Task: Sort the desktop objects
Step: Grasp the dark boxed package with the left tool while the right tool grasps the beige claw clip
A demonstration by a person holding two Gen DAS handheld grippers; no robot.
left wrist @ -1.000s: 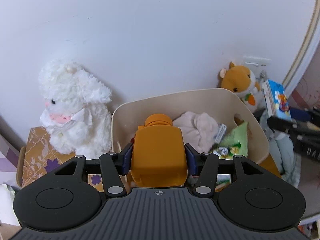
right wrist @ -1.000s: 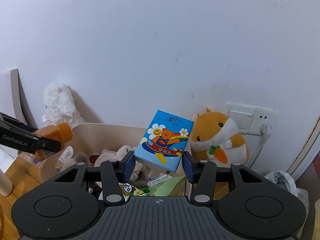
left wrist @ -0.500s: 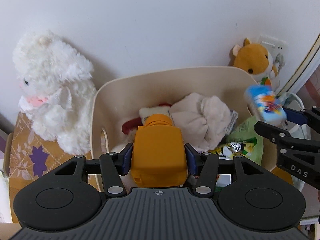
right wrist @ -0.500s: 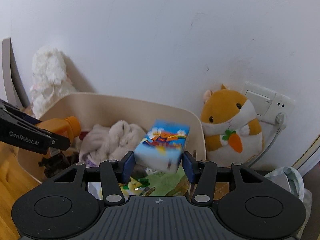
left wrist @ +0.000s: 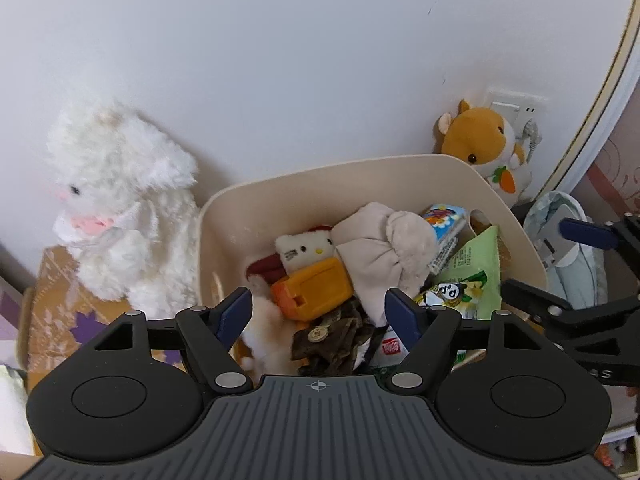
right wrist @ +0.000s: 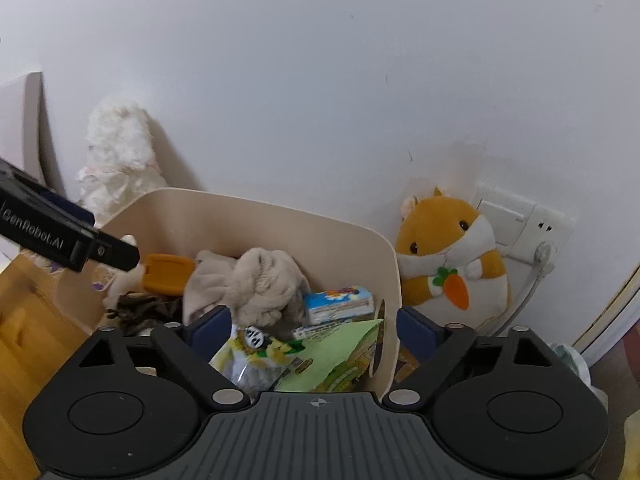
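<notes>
A cream plastic bin stands against the white wall and holds nearly everything in play. The biggest thing in it is a beige plush cloth bundle, heaped near the middle. In front of that, toward the right wall of the bin, lies a green snack bag, its printed face up. The orange bottle lies on its side left of the bundle, leaning against a small white cat plush and above a dark camouflage pouch with buttons. The blue cartoon tissue pack lies flat toward the back right corner, wedged between the bundle and the bin wall, just above the snack bag. A red-and-white wrapper peeks out at the front edge. Outside the bin, a large white fluffy plush sits on a patterned brown box to the left, and an orange hamster plush with a carrot stands behind the right corner by a wall socket. The left gripper hangs over the front of the bin with jaws that have just been opening, now spread wide with nothing clamped, the bottle lying free beyond them. The right gripper likewise has just been opening, its jaws wide apart and empty above the snack bag.
</notes>
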